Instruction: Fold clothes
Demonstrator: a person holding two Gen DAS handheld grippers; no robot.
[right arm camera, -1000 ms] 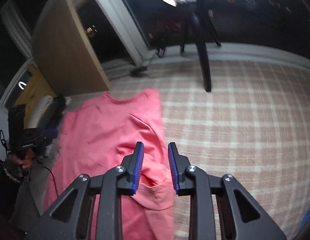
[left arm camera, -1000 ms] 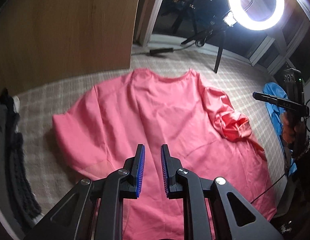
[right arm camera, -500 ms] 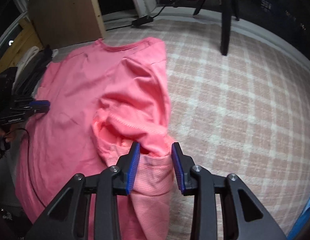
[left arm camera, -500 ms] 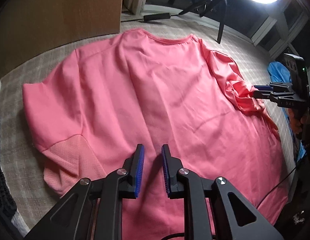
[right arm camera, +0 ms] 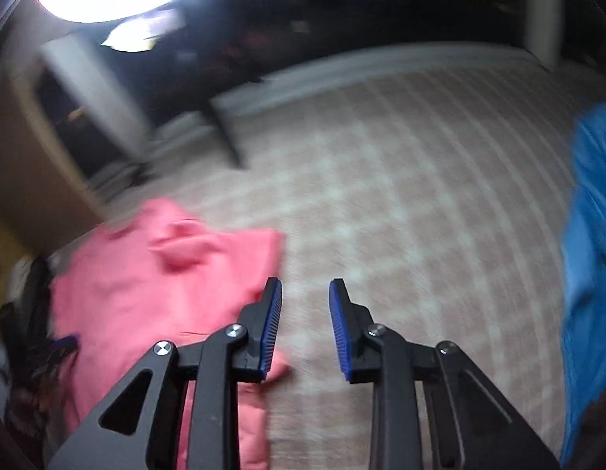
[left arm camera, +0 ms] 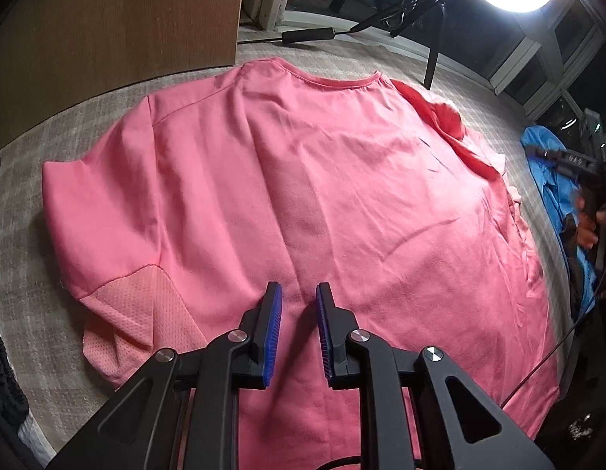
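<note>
Right gripper (right arm camera: 305,325) just let go of the crumpled sleeve and swung clear, jaws opening, nothing between them. Left gripper (left arm camera: 297,331) hovers narrow and empty over the pink short-sleeved T-shirt (left arm camera: 303,196), flat on the checked carpet (right arm camera: 420,215). Folding looks barely started.

We find no legible text, label, brand, number or sign in either view. The shirt (left arm camera: 303,180) carries no print. The right wrist view is motion-blurred, and the dark background there shows nothing we can read.
</note>
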